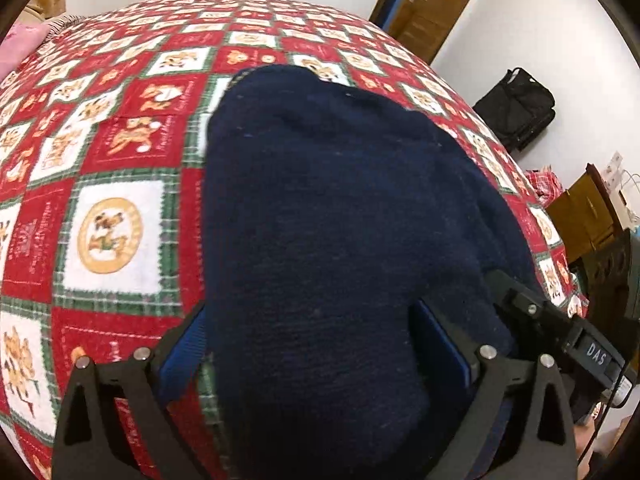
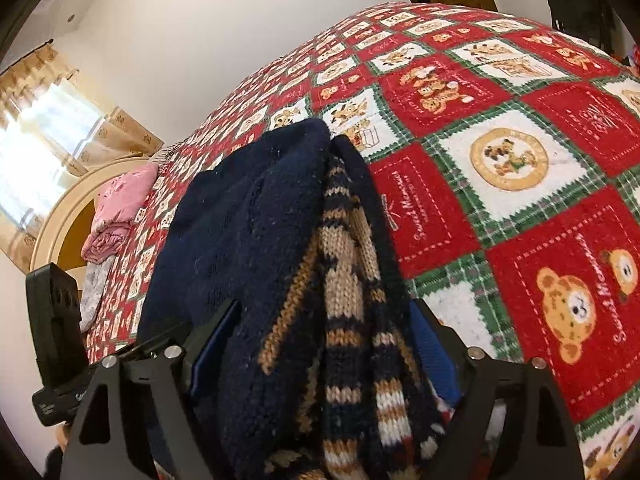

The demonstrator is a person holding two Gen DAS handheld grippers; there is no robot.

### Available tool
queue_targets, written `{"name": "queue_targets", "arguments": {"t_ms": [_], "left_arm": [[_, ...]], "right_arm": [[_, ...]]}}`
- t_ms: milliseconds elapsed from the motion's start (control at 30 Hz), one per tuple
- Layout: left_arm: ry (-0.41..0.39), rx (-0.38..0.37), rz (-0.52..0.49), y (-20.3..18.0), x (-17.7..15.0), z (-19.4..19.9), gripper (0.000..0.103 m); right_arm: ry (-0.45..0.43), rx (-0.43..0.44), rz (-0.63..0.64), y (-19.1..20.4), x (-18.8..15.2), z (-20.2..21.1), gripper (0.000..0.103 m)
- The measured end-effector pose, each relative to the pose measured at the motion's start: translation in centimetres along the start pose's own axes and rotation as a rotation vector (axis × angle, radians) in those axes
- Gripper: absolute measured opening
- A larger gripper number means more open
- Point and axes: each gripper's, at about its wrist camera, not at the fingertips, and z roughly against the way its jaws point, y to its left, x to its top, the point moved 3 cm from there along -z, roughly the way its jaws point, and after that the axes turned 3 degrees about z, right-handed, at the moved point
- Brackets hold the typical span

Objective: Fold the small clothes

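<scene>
A navy knitted sweater [image 1: 328,200] lies folded on the bed. Its fold shows tan, white and navy patterned knit [image 2: 344,264] in the right wrist view. My left gripper [image 1: 312,320] hangs over the near end of the sweater with its jaws spread wide. The cloth lies between its blue pads [image 1: 182,360], and the left pad stands apart from the sweater's edge. My right gripper [image 2: 326,308] is also spread wide, astride the folded edge, with the knit bunched between its pads [image 2: 436,344]. The other gripper [image 1: 560,328] shows at the right of the left wrist view.
A red, white and green bear-print blanket [image 2: 520,208] covers the bed. Pink folded cloth [image 2: 120,200] lies by the cream headboard [image 2: 60,216]. A black bag [image 1: 516,108] sits on the floor beyond the bed, near a brown door [image 1: 432,4].
</scene>
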Motion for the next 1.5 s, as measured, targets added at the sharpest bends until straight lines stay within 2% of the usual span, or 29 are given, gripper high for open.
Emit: {"name": "queue_targets", "arguments": {"t_ms": [100,233,300,367,433,467,600,667,767,833,900,1000,1067,1200,1300,1500], "left_arm": [[0.007,-0.02,0.002,0.3,0.3,-0.1,0.098],[0.017,-0.04,0.004,0.6,0.2,0.0,0.097],[0.015,-0.037,-0.001,0.5,0.2,0.0,0.097],[0.015,-0.033,-0.003,0.4,0.1,0.1,0.097],[0.016,-0.034,-0.005,0.3,0.1,0.0,0.096],[0.015,-0.037,-0.008,0.3,0.1,0.0,0.095],[0.011,-0.05,-0.019,0.2,0.1,0.1,0.091],[0.006,-0.059,-0.019,0.1,0.1,0.3,0.082],[-0.011,-0.06,-0.039,-0.2,0.1,0.6,0.07],[-0.027,-0.055,-0.051,-0.4,0.2,0.9,0.062],[-0.035,-0.049,-0.047,-0.3,0.2,1.0,0.059],[-0.057,-0.027,-0.061,-0.5,0.2,1.2,0.055],[-0.077,-0.005,-0.075,-0.8,0.0,1.7,0.049],[-0.104,0.016,-0.097,-1.1,0.0,2.6,0.045],[-0.118,0.013,-0.101,-1.1,0.0,3.4,0.044],[-0.147,0.055,-0.14,-1.3,-0.6,5.2,0.043]], "right_arm": [[-0.002,-0.028,-0.006,0.3,0.2,0.4,0.088],[-0.075,-0.135,0.044,1.2,0.5,2.4,0.088],[-0.075,-0.168,0.047,0.9,0.8,2.5,0.088],[-0.051,-0.143,0.027,0.4,0.8,1.7,0.088],[-0.005,-0.024,-0.022,-0.2,0.5,0.5,0.089],[-0.003,0.0,-0.031,-0.5,0.5,0.3,0.089],[0.012,0.027,0.015,0.2,-0.1,0.2,0.089],[0.031,0.007,0.065,0.9,-0.3,0.0,0.089],[0.031,0.012,0.063,0.9,-0.2,-0.2,0.08],[0.016,0.01,0.077,1.1,-0.5,-0.1,0.07],[0.0,-0.003,0.103,1.7,-0.7,0.0,0.065],[-0.016,-0.046,0.152,2.7,-1.1,0.4,0.058],[-0.028,-0.108,0.219,4.0,-1.3,0.9,0.055],[-0.069,-0.183,0.326,6.6,-1.9,2.0,0.049],[-0.106,-0.159,0.312,7.4,-2.2,3.4,0.047],[-0.114,-0.118,0.284,8.6,-3.5,4.3,0.045]]}}
